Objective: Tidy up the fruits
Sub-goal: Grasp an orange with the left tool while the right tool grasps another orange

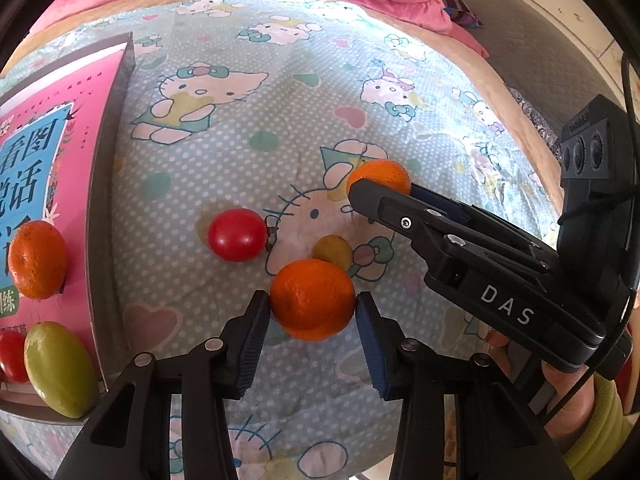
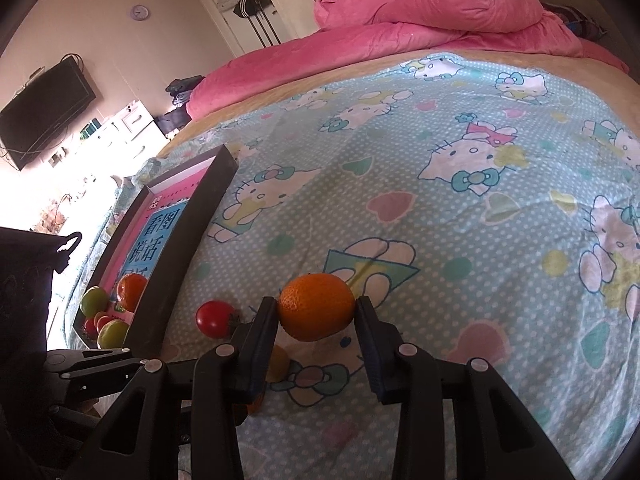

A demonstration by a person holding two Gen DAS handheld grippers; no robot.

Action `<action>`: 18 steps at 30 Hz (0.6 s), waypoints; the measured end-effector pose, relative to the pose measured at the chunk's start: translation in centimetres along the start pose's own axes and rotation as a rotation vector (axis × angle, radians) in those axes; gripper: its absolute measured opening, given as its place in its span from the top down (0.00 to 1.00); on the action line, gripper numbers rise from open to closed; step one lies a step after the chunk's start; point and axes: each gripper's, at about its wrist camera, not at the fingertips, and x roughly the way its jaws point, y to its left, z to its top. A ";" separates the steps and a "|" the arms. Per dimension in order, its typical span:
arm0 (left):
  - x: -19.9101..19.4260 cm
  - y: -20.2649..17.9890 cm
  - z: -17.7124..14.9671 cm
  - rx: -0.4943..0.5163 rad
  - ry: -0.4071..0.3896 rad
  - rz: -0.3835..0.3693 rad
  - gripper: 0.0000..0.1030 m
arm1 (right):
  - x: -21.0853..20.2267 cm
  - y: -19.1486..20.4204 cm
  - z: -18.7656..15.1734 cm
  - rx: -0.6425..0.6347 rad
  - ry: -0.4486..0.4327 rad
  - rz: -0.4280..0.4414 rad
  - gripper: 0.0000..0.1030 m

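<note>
Two grippers each close on a mandarin over the patterned bedsheet. The left gripper reaches forward from 6 o'clock in its own view, both pads pressed against the sides of a mandarin that sits on the sheet. At 12 o'clock, just behind that fruit, lies a small yellow-green fruit; a red cherry tomato rests at 10 o'clock, apart from both.

The right gripper comes in low from the left gripper's 2 o'clock, tilted toward the sheet, its body crossing above the bedding there. Its fingers clamp a second mandarin, with the tomato showing at 9 o'clock in the right wrist view and the left gripper's dark body lower left.

Further out at 9 o'clock stands a dark-walled tray lined with a pink picture book. Inside it are another mandarin, a green oval fruit and a red tomato. A pink quilt is heaped at 12 o'clock.
</note>
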 end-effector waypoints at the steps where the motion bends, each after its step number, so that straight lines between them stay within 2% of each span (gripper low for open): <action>1: -0.1 0.0 0.0 0.003 -0.001 0.001 0.56 | -0.1 0.0 0.0 0.000 -0.003 0.001 0.61; 18: -3.0 0.0 -0.5 0.022 -0.042 0.006 0.56 | -1.4 0.5 -0.2 -0.015 -0.029 0.012 0.61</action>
